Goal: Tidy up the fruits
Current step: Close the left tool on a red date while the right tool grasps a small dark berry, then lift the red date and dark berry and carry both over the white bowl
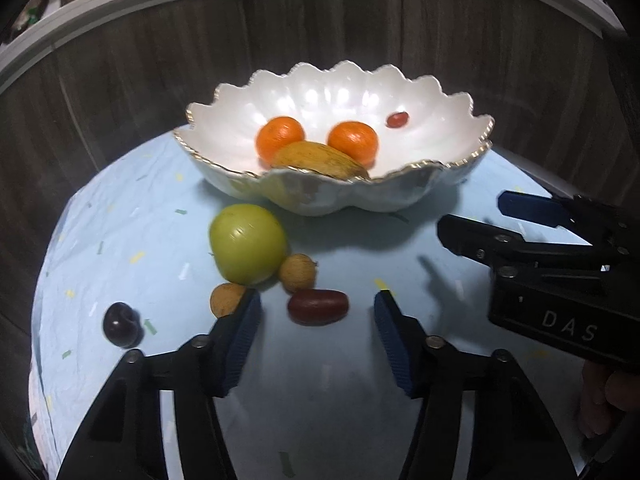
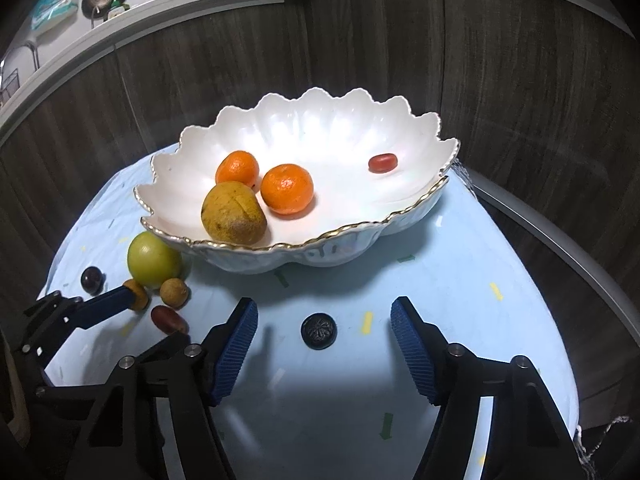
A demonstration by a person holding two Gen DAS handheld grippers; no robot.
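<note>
We count four fruits in the bowl (image 2: 400, 216) — five loose on the cloth (image 2: 460, 320). Left gripper (image 1: 318, 312) jaws part-open around red grape (image 1: 318, 307), not touching; right gripper (image 2: 324, 328) part-open around a dark button-like piece (image 2: 319, 331), gripping nothing.

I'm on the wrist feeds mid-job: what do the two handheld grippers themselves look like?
Both match. The left gripper and the right gripper have black angular plastic arms with round silver pivot bolts, ending in blue ribbed finger pads. Seen from the left wrist, the right gripper's black body carries pale lettering reading DAS. No cables or sleeves show.
</note>
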